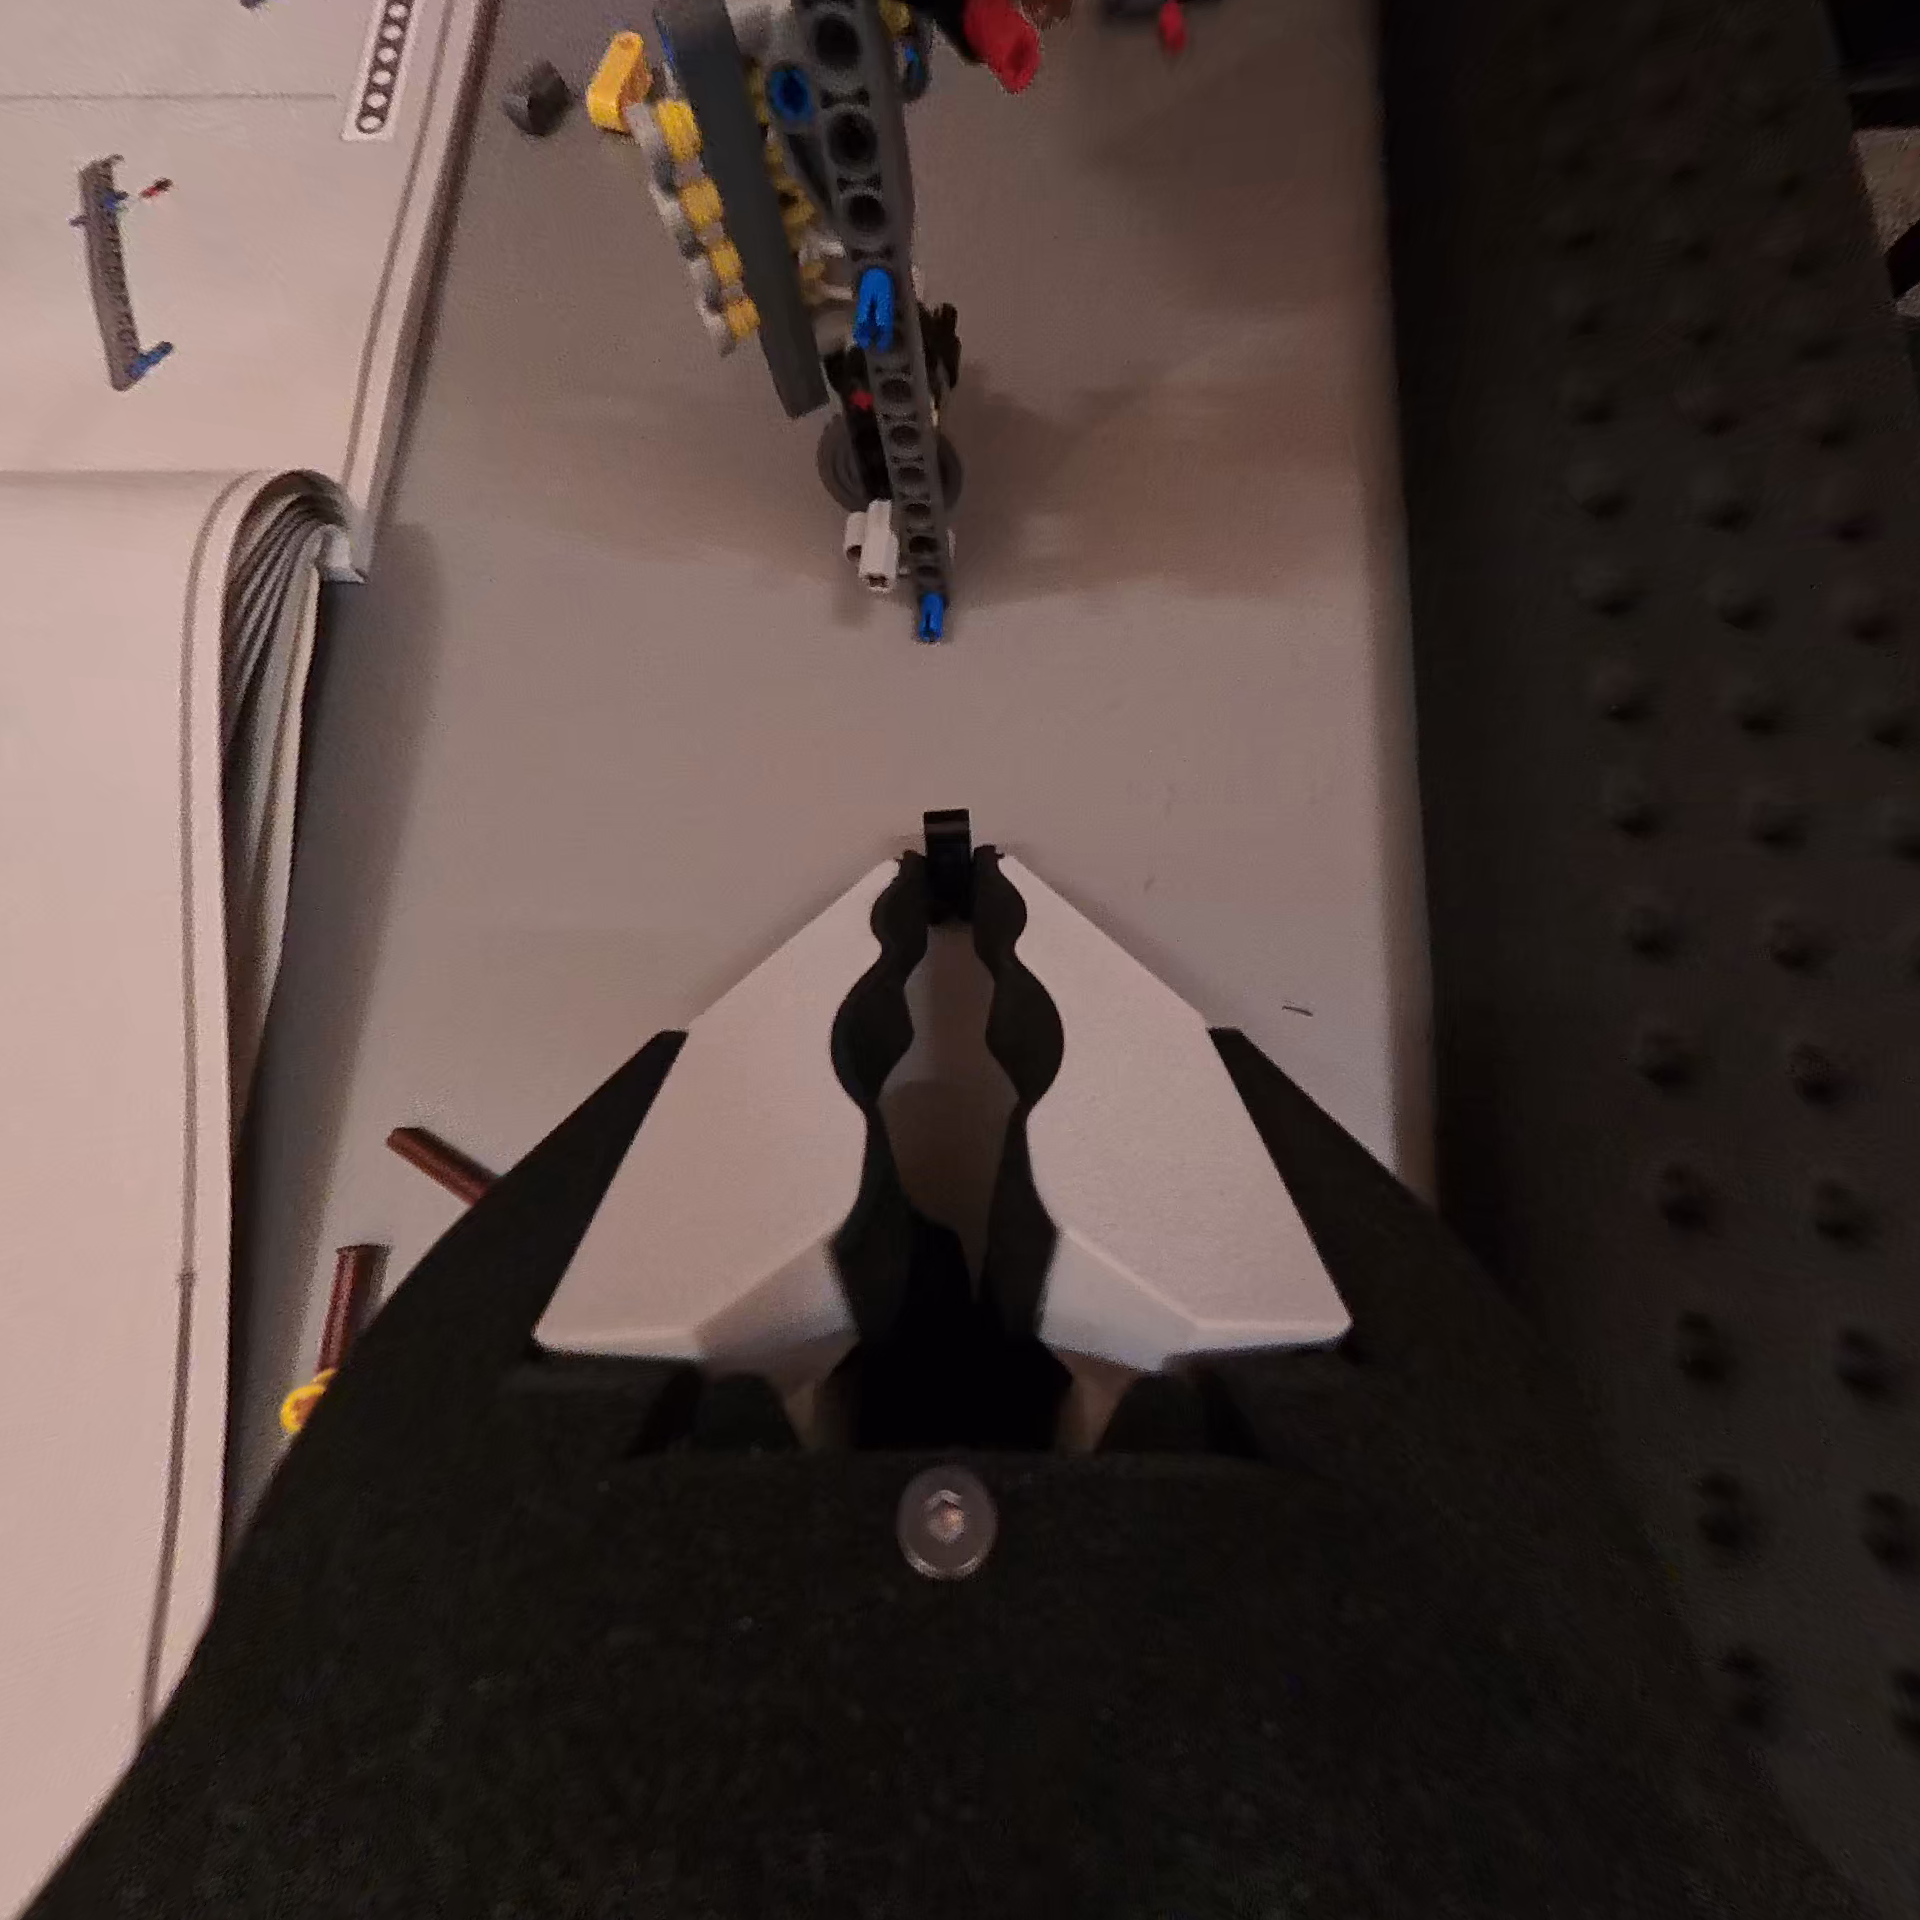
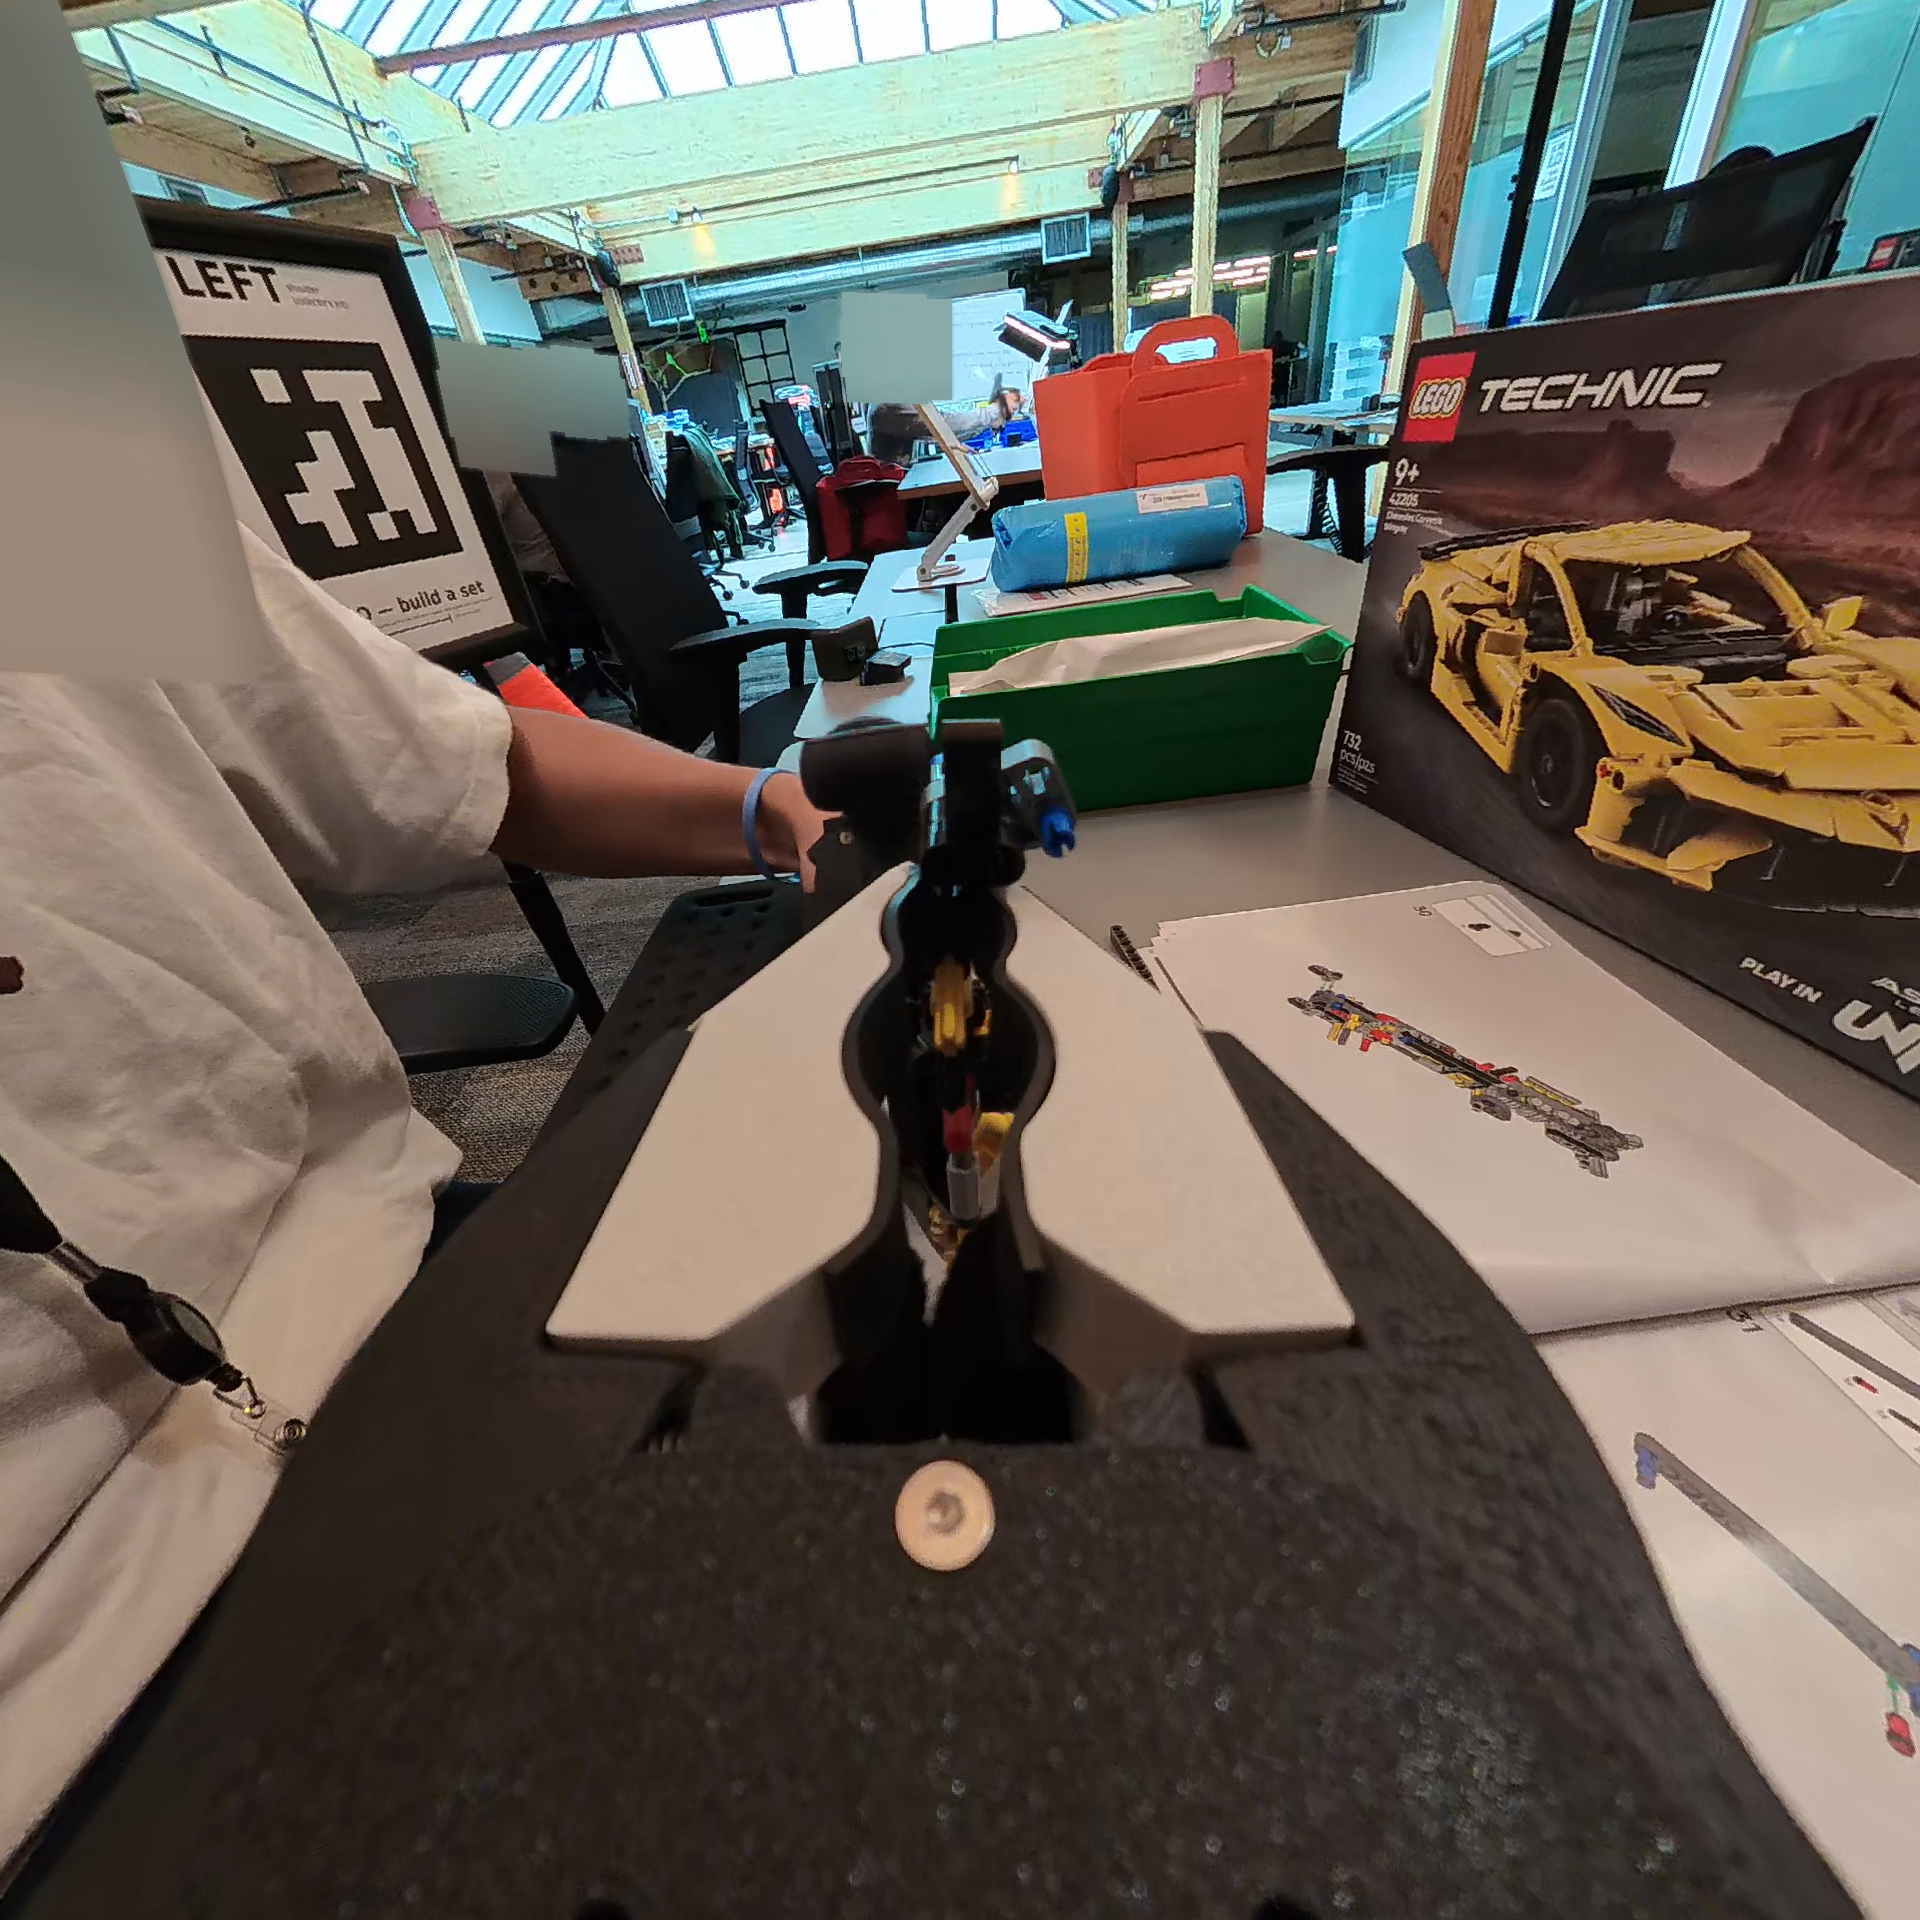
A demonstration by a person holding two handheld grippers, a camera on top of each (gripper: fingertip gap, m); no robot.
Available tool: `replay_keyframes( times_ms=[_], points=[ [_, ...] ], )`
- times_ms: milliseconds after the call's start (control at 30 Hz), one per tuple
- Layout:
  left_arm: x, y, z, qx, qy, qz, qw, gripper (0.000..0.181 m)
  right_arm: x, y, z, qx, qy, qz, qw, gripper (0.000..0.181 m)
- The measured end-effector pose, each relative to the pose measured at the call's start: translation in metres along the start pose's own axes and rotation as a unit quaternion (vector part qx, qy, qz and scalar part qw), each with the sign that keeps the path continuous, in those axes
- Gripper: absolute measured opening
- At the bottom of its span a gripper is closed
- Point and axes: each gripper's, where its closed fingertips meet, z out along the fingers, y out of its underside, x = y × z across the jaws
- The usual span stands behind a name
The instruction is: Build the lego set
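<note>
Left gripper (image 1: pixel 947 858) pinched on one small black piece (image 1: pixel 947 864), lower end hidden between the tips; right gripper (image 2: pixel 951 883) clamped on the long grey assembly (image 1: pixel 883 343), far end cut off. Green bin (image 2: pixel 1143 727) far off, holding white paper (image 2: pixel 1132 649). Two brown axles (image 1: pixel 442 1164) near left, half-covered

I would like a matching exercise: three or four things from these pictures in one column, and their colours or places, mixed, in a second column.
Things:
1. small piece in the left gripper
2. storage bin
3. model car on the box
4. instruction booklet

Colours or places:
A. yellow
B. lying open on the table
C. black
D. green

Pairs: 1-C, 2-D, 3-A, 4-B
</note>
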Motion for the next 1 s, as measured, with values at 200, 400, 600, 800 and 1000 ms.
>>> replay_keyframes(
  times_ms=[200, 400, 600, 800, 1000],
  points=[
    [0.001, 0.003, -0.003, -0.028, -0.006, 0.022, 0.999, 0.007, 0.0, 0.0, 0.0, -0.001, 0.001, 0.0, 1.0, 0.007],
    [0.002, 0.007, -0.007, -0.035, -0.004, 0.026, 0.999, 0.009, -0.001, 0.0, 0.0, -0.001, -0.002, 0.0, 1.0, 0.007],
    [0.003, 0.009, -0.007, -0.047, -0.001, 0.041, 0.998, 0.016, -0.001, 0.0, 0.0, -0.002, -0.004, 0.001, 1.0, 0.007],
    [0.004, 0.012, -0.005, -0.049, 0.009, 0.041, 0.998, 0.024, -0.001, 0.0, 0.0, -0.002, -0.005, 0.002, 1.0, 0.007],
    [0.005, 0.012, -0.005, -0.048, 0.025, 0.042, 0.998, 0.026, -0.001, 0.001, 0.0, -0.002, -0.006, 0.003, 1.0, 0.007]
  ],
)
